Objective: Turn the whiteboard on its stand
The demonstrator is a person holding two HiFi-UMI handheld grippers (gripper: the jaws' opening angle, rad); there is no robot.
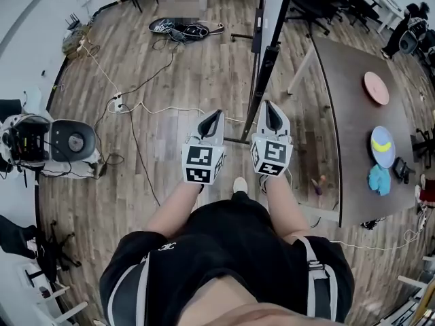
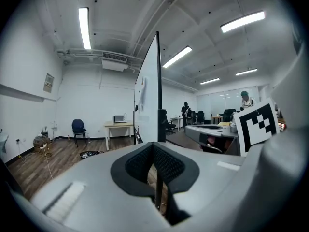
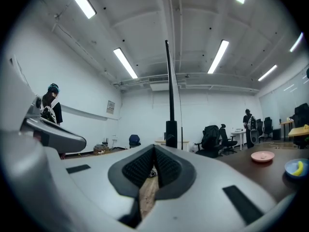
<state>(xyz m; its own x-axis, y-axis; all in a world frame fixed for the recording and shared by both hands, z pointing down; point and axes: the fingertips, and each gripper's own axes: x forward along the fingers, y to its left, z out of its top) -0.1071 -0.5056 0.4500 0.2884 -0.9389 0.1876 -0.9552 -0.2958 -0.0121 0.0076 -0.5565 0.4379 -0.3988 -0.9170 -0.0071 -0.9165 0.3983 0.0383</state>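
Note:
The whiteboard stands edge-on ahead of me, a dark narrow panel on a black stand whose foot rests on the wood floor. My left gripper is held just left of that foot, jaws shut with nothing between them. My right gripper is close beside the board's lower edge, also shut and empty; whether it touches the board I cannot tell. The left gripper view shows the whiteboard with its black post straight beyond the shut left gripper. The post rises directly beyond the right gripper in the right gripper view.
A dark table on the right carries a pink plate, a blue plate with a banana and a teal cloth. Cables trail over the floor on the left, near a white machine. Office chairs stand behind the board.

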